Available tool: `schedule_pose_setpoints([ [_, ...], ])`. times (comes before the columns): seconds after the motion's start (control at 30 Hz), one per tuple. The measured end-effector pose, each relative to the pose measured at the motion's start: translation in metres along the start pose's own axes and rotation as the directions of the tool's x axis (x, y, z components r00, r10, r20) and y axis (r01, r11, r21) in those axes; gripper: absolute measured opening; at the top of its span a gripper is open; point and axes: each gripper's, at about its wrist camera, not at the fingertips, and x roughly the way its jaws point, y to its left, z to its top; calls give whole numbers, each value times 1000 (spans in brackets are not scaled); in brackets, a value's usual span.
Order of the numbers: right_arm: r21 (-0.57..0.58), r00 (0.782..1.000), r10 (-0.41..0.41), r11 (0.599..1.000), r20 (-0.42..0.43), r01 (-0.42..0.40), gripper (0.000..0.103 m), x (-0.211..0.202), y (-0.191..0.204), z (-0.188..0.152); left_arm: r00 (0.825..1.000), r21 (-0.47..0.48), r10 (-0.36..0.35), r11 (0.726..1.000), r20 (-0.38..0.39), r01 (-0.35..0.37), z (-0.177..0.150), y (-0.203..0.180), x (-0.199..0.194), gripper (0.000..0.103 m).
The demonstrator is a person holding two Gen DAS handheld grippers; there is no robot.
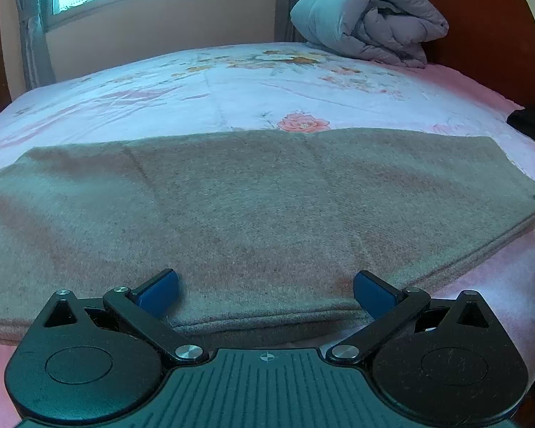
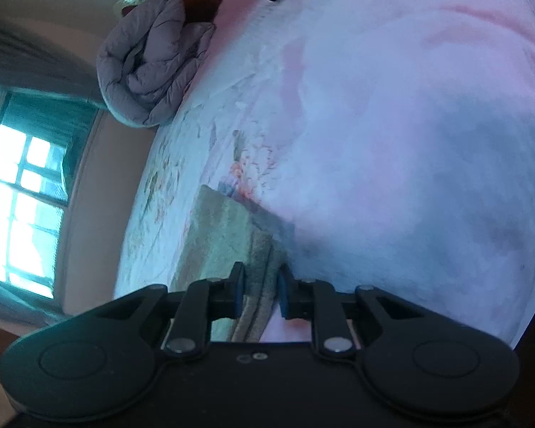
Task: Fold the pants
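The grey pants (image 1: pixel 260 210) lie flat along the bed's (image 1: pixel 232 82) near edge. The left gripper (image 1: pixel 265 294) hovers over their near hem, jaws wide. The right gripper (image 2: pixel 260 290) pinches the pants' layered edge, jaws narrow.
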Motion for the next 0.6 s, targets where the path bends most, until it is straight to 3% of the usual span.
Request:
schedule_pose_setpoints([
  [0.13,-108,999,45,993,24,-42,8,-14,40,-3,1000,-18,-10,1000,3,10,1,2,0,103],
  [0.23,-262,995,103,960,10,-97,8,-26,95,-14,996,-47,-81,995,39,82,6,27,-19,103],
  [0.3,-384,990,143,913,-3,-133,8,-34,140,-31,990,-69,-12,997,143,22,5,60,-47,103],
  [0.37,-491,984,179,855,-23,-167,8,-39,182,-57,980,-81,70,995,184,-56,5,105,-65,103],
  [0.4,-522,981,189,834,-33,-178,8,-39,195,-68,981,-79,126,990,150,-115,3,131,-65,103],
  [0.47,-593,980,191,783,-60,-189,8,-34,225,-102,980,-101,199,975,-10,-199,-1,192,-51,100],
  [0.53,-654,980,176,732,-92,-192,8,-23,244,-137,969,-240,243,944,43,-226,-12,257,-75,98],
  [0.6,-725,980,140,659,-143,-200,9,-8,259,-186,957,-274,290,922,21,-274,-21,296,-90,98],
])
